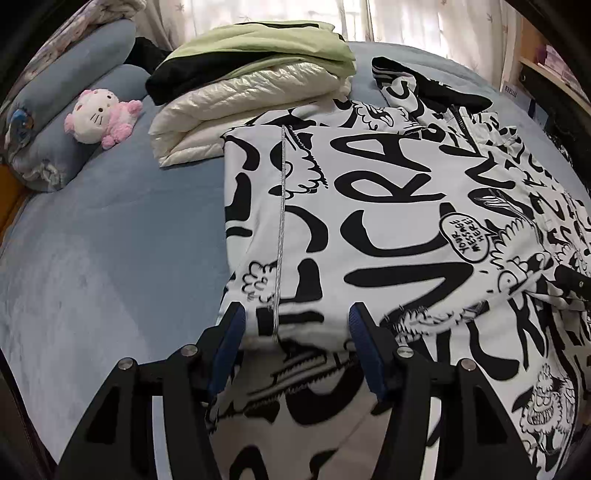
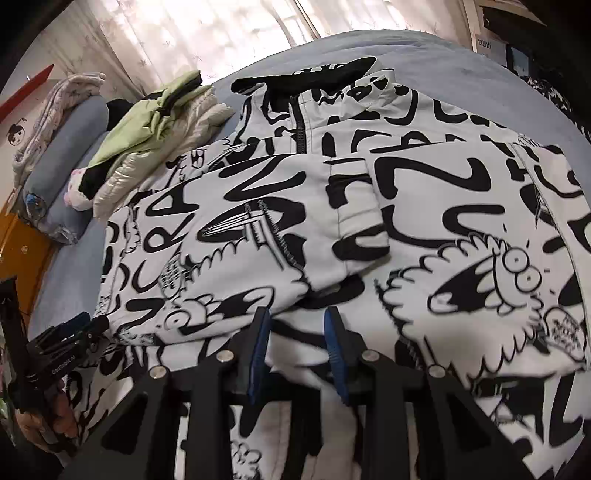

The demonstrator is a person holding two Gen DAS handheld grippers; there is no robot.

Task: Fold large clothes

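Observation:
A large white jacket with black graffiti lettering point(image 1: 388, 206) lies spread on the blue bed point(image 1: 110, 258), its left side folded in over the middle. Its collar and zip point(image 2: 301, 122) point toward the far side. My left gripper point(image 1: 295, 317) hovers over the jacket's near left edge with its blue pads wide apart; cloth lies under the gap and neither pad presses it. My right gripper point(image 2: 297, 315) is over the near middle of the jacket point(image 2: 258, 229), narrowly open, with the pads off the fabric. The left gripper point(image 2: 62, 339) also shows at the left of the right wrist view.
A stack of folded clothes point(image 1: 251, 85), green on cream, sits at the far left of the jacket. A pink and white plush toy point(image 1: 99, 114) leans on blue rolled bedding point(image 1: 55, 110). Curtains point(image 2: 207, 33) hang behind. A shelf point(image 1: 554, 74) stands at the right.

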